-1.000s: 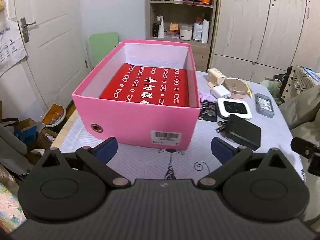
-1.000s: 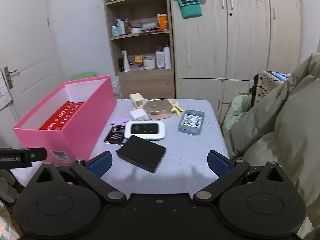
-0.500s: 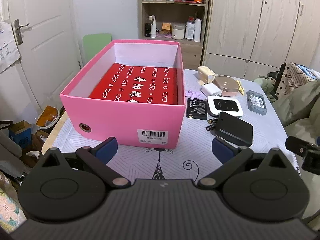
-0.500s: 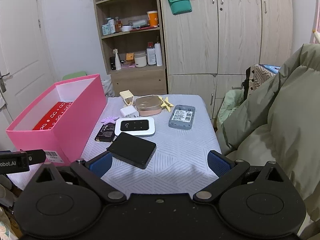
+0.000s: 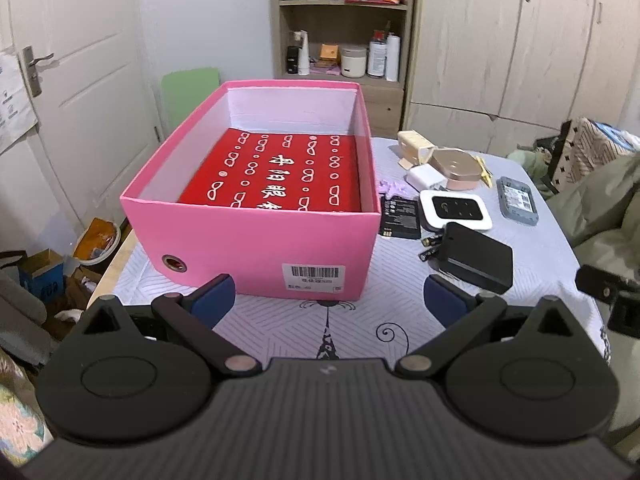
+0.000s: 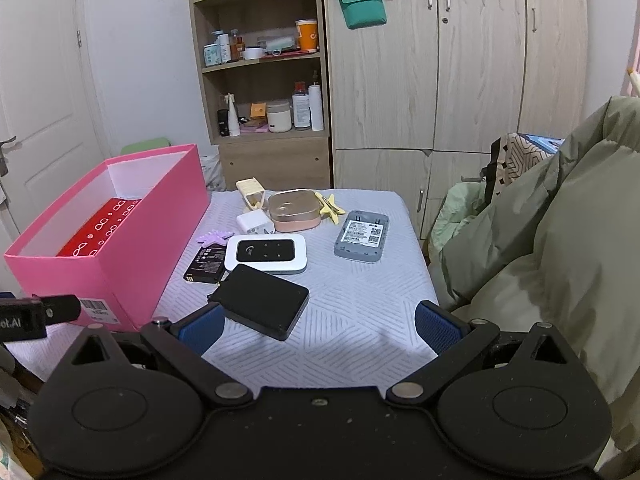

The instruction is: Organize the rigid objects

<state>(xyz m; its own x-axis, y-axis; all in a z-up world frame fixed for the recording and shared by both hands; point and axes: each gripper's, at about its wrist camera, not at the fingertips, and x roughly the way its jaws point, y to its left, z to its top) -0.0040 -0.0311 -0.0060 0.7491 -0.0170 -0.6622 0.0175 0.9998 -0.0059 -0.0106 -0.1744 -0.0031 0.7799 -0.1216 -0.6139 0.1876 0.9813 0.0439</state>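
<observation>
A pink box (image 5: 256,240) (image 6: 132,240) stands on the table's left with a red patterned sheet (image 5: 276,172) inside. To its right lie a black case (image 6: 262,306) (image 5: 476,262), a white router (image 6: 266,254) (image 5: 456,210), a grey router (image 6: 362,236) (image 5: 516,200), a black battery (image 6: 208,262), a white charger (image 6: 256,222), a gold tin (image 6: 296,210), a yellow clip (image 6: 330,204), a purple clip (image 6: 216,236) and a cream piece (image 6: 252,192). My left gripper (image 5: 328,300) is open and empty before the box. My right gripper (image 6: 318,326) is open and empty, the black case just beyond its left finger.
The table (image 6: 360,312) has a white patterned cloth. Green bedding (image 6: 540,248) lies to the right. A shelf unit (image 6: 264,80) and wardrobes (image 6: 460,60) stand behind. A door (image 5: 72,80) is at the left, with clutter (image 5: 44,276) on the floor.
Both grippers have drawn back and shifted a little, so the box and objects sit slightly farther away. Nothing on the table has moved. Both stay open.
</observation>
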